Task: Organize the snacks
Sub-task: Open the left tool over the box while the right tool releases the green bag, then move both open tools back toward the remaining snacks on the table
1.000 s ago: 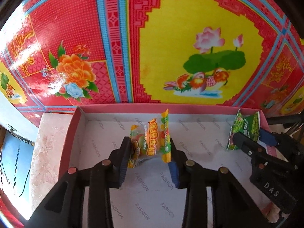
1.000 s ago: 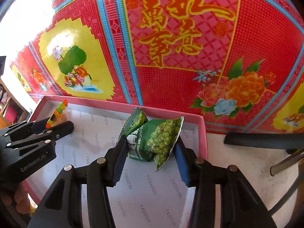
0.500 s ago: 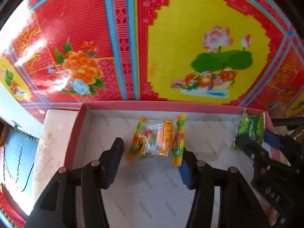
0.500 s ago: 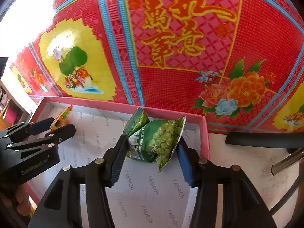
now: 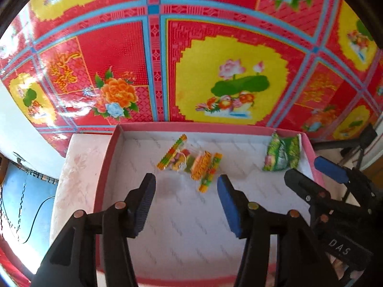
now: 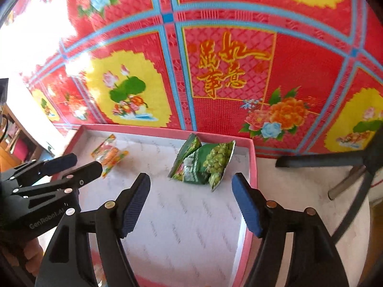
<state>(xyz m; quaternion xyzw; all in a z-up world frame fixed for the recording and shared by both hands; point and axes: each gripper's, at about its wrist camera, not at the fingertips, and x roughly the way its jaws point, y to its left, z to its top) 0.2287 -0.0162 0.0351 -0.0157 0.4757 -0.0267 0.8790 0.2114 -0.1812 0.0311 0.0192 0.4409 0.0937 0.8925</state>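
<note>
"DAS" stands in pale letters on the black body of the right gripper (image 5: 332, 174) in the left wrist view, and "GenRobot.AI" runs along the body of the left gripper (image 6: 74, 165) in the right wrist view. Large gold Chinese characters fill a red panel of the patterned backdrop (image 6: 222, 64). The print on the box's paper lining (image 6: 182, 227) and on the green snack packet (image 6: 203, 165) is too blurred to read.

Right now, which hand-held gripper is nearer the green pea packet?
Right. The right hand-held gripper sits just before the green pea packet, jaws opening; the left hand-held gripper faces the gummy packet.
</note>
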